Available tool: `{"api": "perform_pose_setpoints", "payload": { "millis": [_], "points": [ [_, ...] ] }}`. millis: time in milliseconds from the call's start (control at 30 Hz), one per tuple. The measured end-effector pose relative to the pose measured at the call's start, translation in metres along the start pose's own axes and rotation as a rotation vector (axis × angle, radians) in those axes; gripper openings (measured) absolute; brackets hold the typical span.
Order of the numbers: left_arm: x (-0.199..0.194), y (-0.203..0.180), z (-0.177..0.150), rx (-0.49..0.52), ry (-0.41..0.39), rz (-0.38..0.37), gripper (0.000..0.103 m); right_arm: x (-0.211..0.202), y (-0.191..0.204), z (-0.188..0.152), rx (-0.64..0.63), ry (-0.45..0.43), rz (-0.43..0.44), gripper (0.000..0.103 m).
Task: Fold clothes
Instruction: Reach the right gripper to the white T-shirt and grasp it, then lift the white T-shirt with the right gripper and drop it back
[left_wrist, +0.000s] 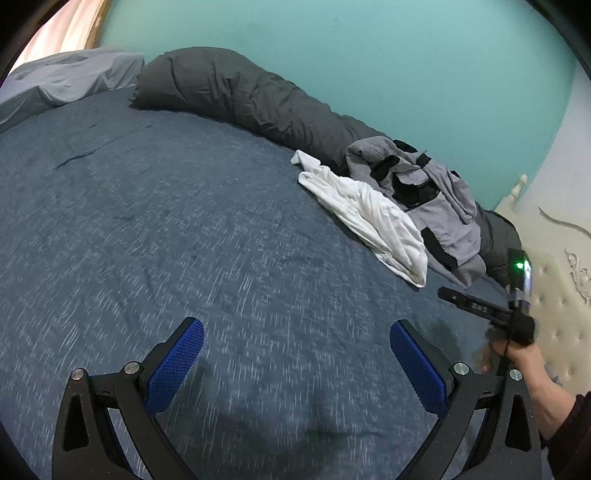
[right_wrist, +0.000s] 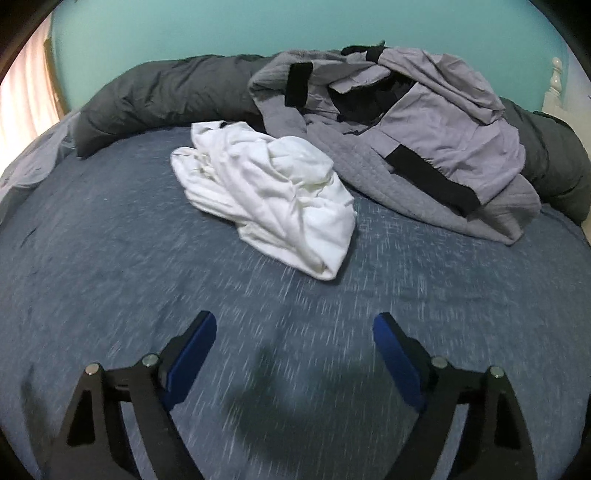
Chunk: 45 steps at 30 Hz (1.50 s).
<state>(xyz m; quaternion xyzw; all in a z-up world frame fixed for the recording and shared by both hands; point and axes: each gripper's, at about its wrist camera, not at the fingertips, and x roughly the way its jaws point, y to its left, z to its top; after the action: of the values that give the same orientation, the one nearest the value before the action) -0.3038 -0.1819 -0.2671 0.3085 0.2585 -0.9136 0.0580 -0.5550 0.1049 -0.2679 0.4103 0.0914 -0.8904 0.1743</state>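
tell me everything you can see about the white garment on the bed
The white garment is a crumpled, unfolded heap of thin, soft-looking fabric, creased, with layered folds along its near edge. It lies on the blue heathered bedspread, ahead of both hand-held grippers, which do not touch it. Its far side meets or slightly overlaps the grey and black clothing pile. What kind of garment it is cannot be told.

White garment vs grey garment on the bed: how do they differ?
The white garment is plain and lies nearer the grippers, out on the blue bedspread. The grey garment has black bands, bulks larger and sits behind, against the dark duvet roll. Both are crumpled and unfolded.
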Motion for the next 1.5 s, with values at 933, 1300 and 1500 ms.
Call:
{"api": "perform_pose_setpoints", "payload": {
  "millis": [933, 1300, 1500],
  "points": [
    [-0.049, 0.007, -0.043, -0.053, 0.04, -0.052, 0.103, -0.048, 0.037, 0.017, -0.097, -0.169, 0.077, 0.004],
    [-0.112, 0.006, -0.086, -0.128, 0.052, -0.102, 0.103, -0.249, 0.078, 0.006, -0.157, -0.301, 0.162, 0.004],
    [-0.132, 0.003, -0.119, -0.137, 0.08, -0.125, 0.103, -0.328, 0.072, -0.01, -0.105, -0.354, 0.231, 0.004]
  ]
}}
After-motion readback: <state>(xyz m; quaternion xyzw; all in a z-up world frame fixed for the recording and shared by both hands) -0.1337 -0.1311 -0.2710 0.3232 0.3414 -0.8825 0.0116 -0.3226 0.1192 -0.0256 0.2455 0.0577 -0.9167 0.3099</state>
